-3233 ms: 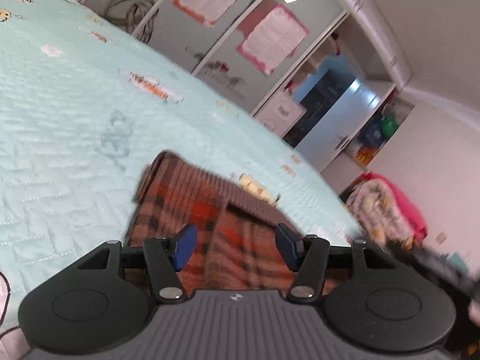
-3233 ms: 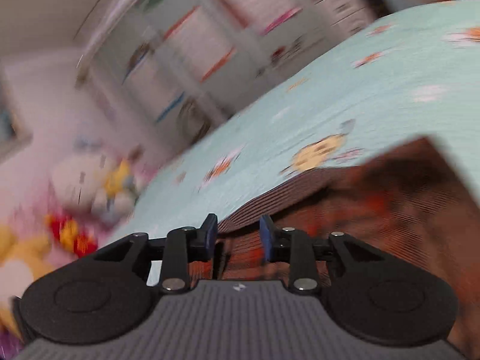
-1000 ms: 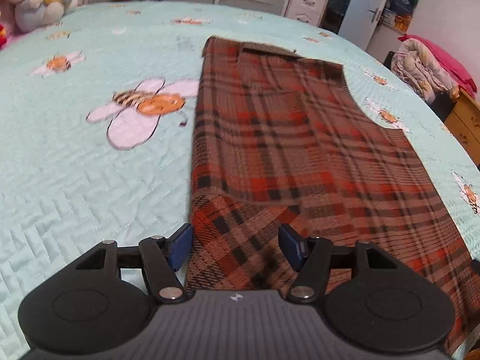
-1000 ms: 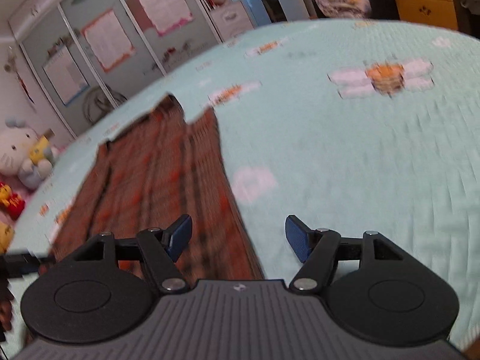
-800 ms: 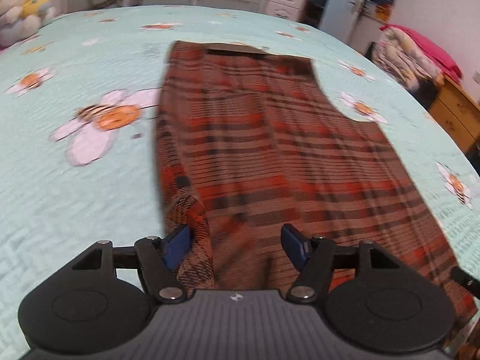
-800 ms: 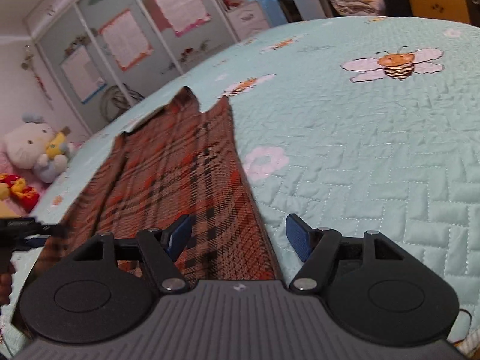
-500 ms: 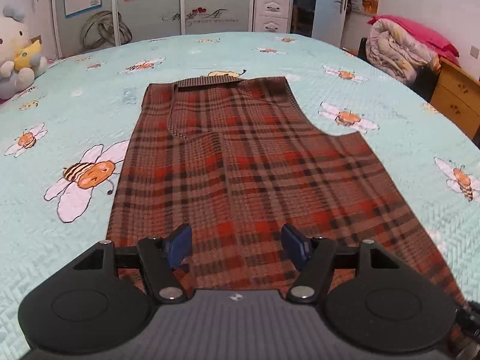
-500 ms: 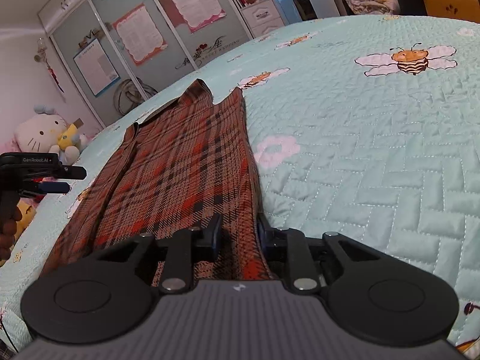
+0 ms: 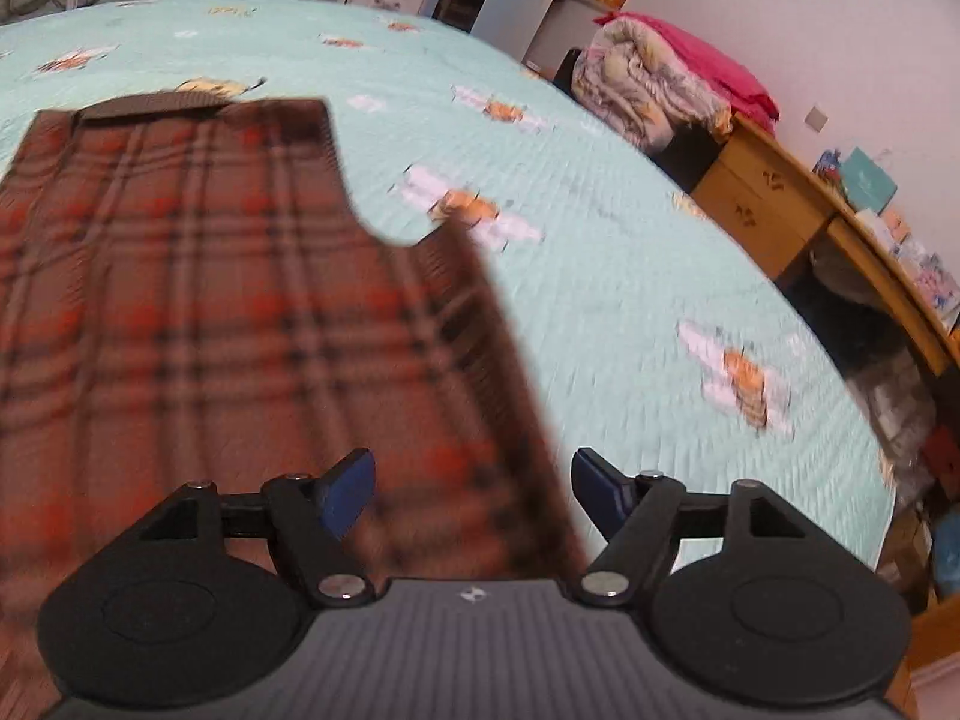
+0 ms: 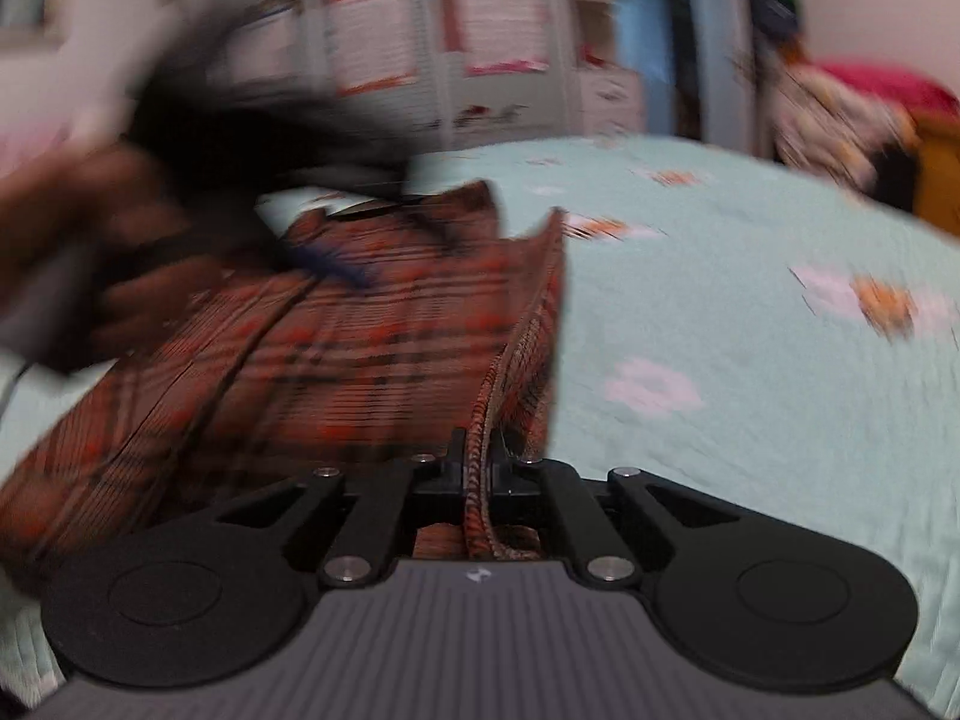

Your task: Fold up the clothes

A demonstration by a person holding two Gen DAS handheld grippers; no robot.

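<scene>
Left gripper [image 9: 471, 492] over the plaid garment [image 9: 198, 324], jaws wide, nothing between them. Garment spread flat on the quilt [image 9: 630, 276], its right edge lifted. Right gripper [image 10: 477, 468] clamped tight on that raised edge, fabric pinched between the jaws. All much blurred.

Mint quilted bedspread [image 9: 630, 276] with bee prints fills the centre. Bundled bedding [image 9: 648, 90] sits at 1 o'clock. Wooden desk [image 9: 774, 192] stands at 2 o'clock.
</scene>
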